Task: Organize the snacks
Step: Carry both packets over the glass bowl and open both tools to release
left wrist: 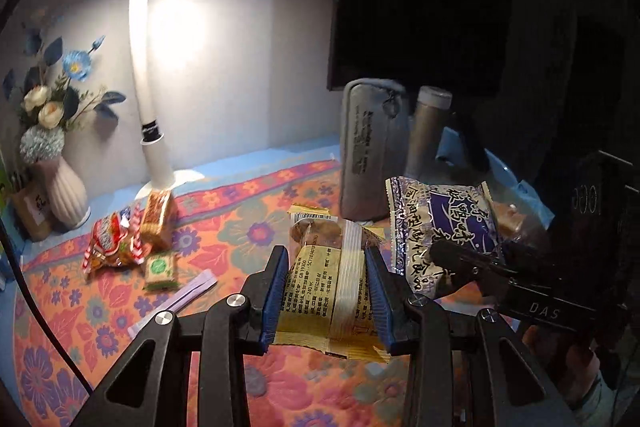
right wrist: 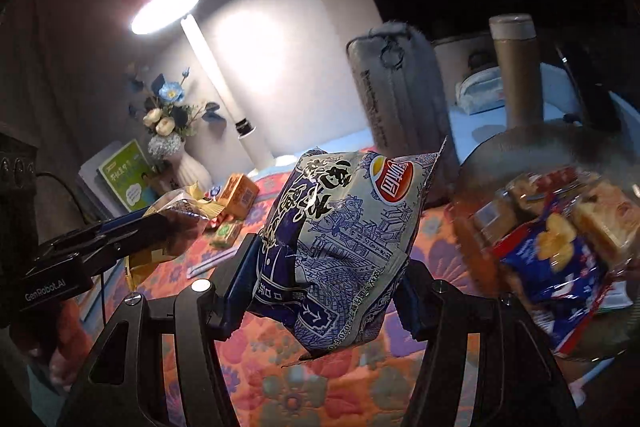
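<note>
My left gripper (left wrist: 326,253) is shut on a yellow pastry packet (left wrist: 320,291), lifted above the flowered cloth (left wrist: 224,239). My right gripper (right wrist: 328,251) is shut on a blue-and-white chip bag (right wrist: 340,211), also in the air. In the left wrist view the right gripper (left wrist: 452,255) and the chip bag (left wrist: 440,223) are just to the right. A clear bowl (right wrist: 520,155) at the right holds several snack packets (right wrist: 560,239). A red packet (left wrist: 114,243), an orange packet (left wrist: 158,219), a small green packet (left wrist: 160,269) and a purple strip (left wrist: 180,297) lie on the cloth at the left.
A lit desk lamp (left wrist: 148,67) and a vase of flowers (left wrist: 64,187) stand at the back left. A grey pouch (left wrist: 372,151) and a tan bottle (left wrist: 428,131) stand upright behind the bowl. A dark screen (left wrist: 416,7) hangs above. A green book (right wrist: 124,179) leans at the left.
</note>
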Demonstrator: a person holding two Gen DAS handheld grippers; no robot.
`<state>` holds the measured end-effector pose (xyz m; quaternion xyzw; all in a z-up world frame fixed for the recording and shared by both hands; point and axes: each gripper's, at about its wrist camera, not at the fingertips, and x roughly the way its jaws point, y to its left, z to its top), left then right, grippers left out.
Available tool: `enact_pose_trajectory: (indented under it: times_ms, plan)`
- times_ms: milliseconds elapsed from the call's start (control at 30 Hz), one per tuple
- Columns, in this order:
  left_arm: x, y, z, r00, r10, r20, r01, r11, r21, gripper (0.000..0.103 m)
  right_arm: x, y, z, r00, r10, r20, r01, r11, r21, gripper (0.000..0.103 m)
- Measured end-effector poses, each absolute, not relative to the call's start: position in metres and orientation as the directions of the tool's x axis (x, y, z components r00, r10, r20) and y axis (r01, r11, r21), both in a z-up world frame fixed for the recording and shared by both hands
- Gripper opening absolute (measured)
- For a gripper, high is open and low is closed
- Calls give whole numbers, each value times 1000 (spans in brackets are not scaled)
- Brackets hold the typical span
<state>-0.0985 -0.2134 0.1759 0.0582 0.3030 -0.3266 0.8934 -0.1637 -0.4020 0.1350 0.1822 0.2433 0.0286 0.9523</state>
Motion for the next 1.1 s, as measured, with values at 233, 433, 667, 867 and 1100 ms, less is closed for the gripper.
enact_pose_trajectory:
  times_ms: [233,433,667,867,1100]
  plan:
    - [-107,-311,196,528,-650,-547,731,676,-98,37,-178,-494,165,895,-81,-438,243,913,329,59]
    - [-86,-398,171,422,-681,-598,781,608,-141,37,-168,-585,148,832,-138,-538,386,840,381,59]
    - [-64,-453,144,384,-674,-630,791,592,-151,38,-147,-634,127,805,-104,-585,413,806,424,65]
    - [-48,-440,132,370,-680,-633,762,612,-213,57,-157,-657,116,792,-121,-599,463,758,459,69]
    - [-44,-398,140,385,-688,-615,727,636,-256,57,-169,-634,127,816,-111,-567,424,782,457,69]
